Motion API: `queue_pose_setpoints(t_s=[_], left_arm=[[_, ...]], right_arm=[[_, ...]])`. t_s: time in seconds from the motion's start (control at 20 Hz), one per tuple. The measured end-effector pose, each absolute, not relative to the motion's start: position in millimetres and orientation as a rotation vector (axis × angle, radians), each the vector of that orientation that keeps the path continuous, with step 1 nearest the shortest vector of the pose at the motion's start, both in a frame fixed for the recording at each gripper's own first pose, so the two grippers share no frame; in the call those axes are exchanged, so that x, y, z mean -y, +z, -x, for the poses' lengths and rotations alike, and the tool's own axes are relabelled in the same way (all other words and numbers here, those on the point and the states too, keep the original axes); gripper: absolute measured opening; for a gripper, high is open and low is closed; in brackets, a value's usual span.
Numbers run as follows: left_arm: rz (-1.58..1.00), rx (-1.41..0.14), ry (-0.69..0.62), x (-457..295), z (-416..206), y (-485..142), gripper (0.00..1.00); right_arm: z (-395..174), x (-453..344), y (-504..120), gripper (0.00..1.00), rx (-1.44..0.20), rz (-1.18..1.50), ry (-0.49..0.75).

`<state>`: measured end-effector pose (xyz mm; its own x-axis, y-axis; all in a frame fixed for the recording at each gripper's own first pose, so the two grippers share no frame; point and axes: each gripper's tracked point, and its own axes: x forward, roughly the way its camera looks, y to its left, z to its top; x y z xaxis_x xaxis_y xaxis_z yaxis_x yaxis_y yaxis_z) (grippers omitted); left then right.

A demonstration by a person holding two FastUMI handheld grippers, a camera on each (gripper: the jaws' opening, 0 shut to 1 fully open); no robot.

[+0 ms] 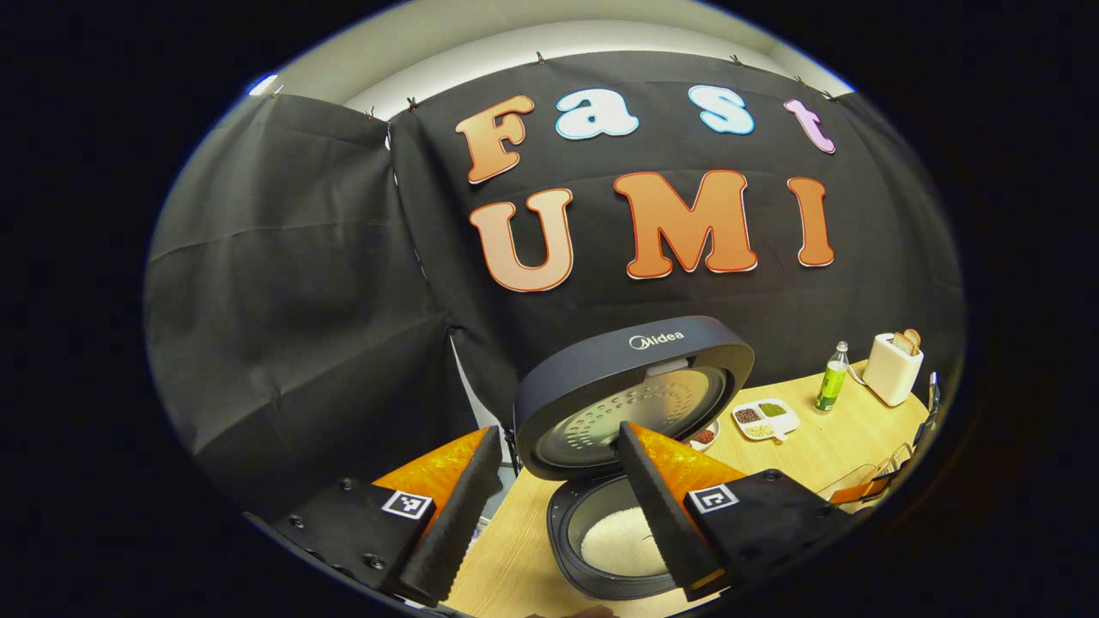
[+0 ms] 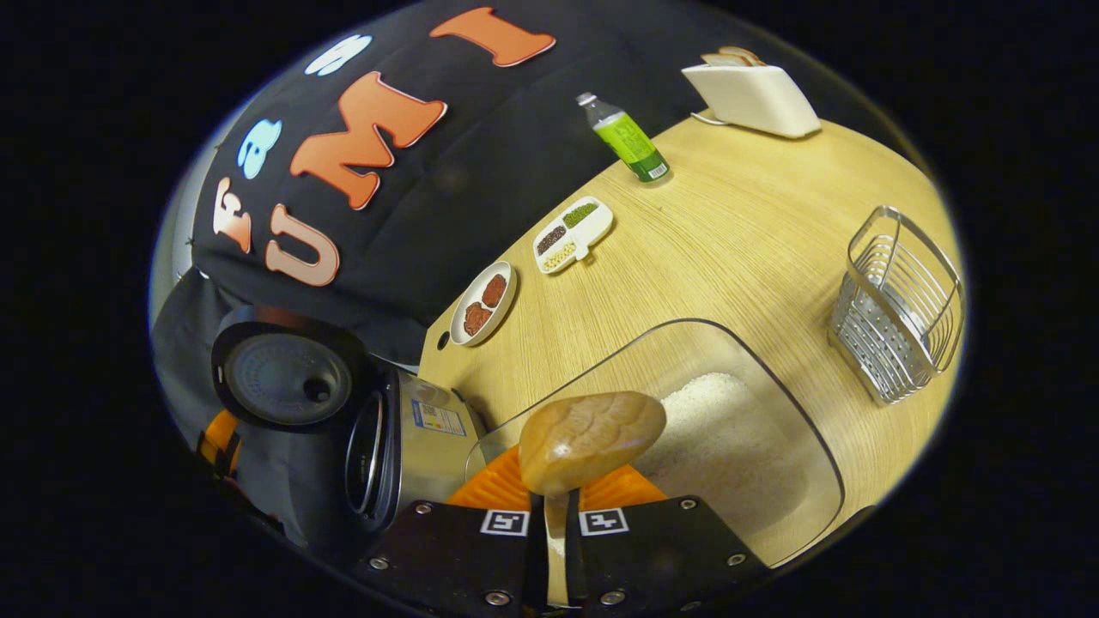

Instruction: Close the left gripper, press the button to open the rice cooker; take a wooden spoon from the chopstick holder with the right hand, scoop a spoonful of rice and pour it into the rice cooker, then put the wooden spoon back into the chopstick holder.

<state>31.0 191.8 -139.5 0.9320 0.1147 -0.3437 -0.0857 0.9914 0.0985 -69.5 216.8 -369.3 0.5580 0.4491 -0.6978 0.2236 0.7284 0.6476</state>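
Rice cooker (image 1: 631,412) stands lid-up with rice inside — wooden spoon (image 2: 591,436) bowl-down over rice container (image 2: 747,446) — chopstick holder (image 2: 897,305) upright.

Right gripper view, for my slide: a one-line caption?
Right gripper grips a wooden spoon above a clear tub of rice, with the open rice cooker alongside.

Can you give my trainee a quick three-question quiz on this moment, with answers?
1. True or false: the rice cooker lid is closed.
2. What does the right gripper hold? A) green bottle B) wooden spoon C) divided dish
3. Fill in: the wire chopstick holder stands on the ____.

Key
1. False: the lid stands open and rice shows in the pot.
2. B: the wooden spoon, its bowl over the clear rice container.
3. Table.
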Motion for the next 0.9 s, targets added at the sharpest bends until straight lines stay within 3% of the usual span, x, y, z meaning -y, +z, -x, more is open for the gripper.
queue_pose_setpoints(t_s=[0.05,0.1,0.35,0.4,0.45,0.6,0.65,0.7,0.9], left_arm=[[-0.083,-0.357,0.103,-190.7,-30.0,-140.1,0.84],[-0.082,-0.356,0.101,-189.8,-30.9,-139.4,0.93],[-0.082,-0.351,0.093,-182.9,-30.4,-135.8,0.93],[-0.079,-0.349,0.095,-181.3,-30.0,-135.0,0.84],[-0.074,-0.349,0.093,-179.3,-30.1,-134.0,0.93],[-0.063,-0.350,0.095,-172.9,-28.9,-132.7,0.93],[-0.060,-0.348,0.096,-171.5,-29.3,-132.6,0.84],[-0.058,-0.347,0.096,-169.2,-29.6,-131.4,0.93],[-0.042,-0.339,0.098,-158.8,-27.0,-127.8,0.93]], right_arm=[[68.4,-217.3,-370.6,0.07,-0.997,-0.805,0.151],[69.7,-215.3,-369.0,0.07,-0.998,-0.822,0.157],[69.3,-205.4,-362.3,0.07,-0.991,-0.941,0.170],[68.7,-202.8,-360.7,0.07,-0.988,-0.964,0.171],[67.9,-197.2,-357.6,0.07,-0.977,-0.988,0.169],[63.3,-180.1,-346.2,0.07,-0.957,-1.058,0.169],[60.1,-174.0,-341.6,0.07,-0.949,-1.088,0.169],[56.7,-168.3,-335.3,0.07,-0.935,-1.121,0.171],[43.3,-149.8,-295.0,0.07,-0.853,-1.318,0.191]])
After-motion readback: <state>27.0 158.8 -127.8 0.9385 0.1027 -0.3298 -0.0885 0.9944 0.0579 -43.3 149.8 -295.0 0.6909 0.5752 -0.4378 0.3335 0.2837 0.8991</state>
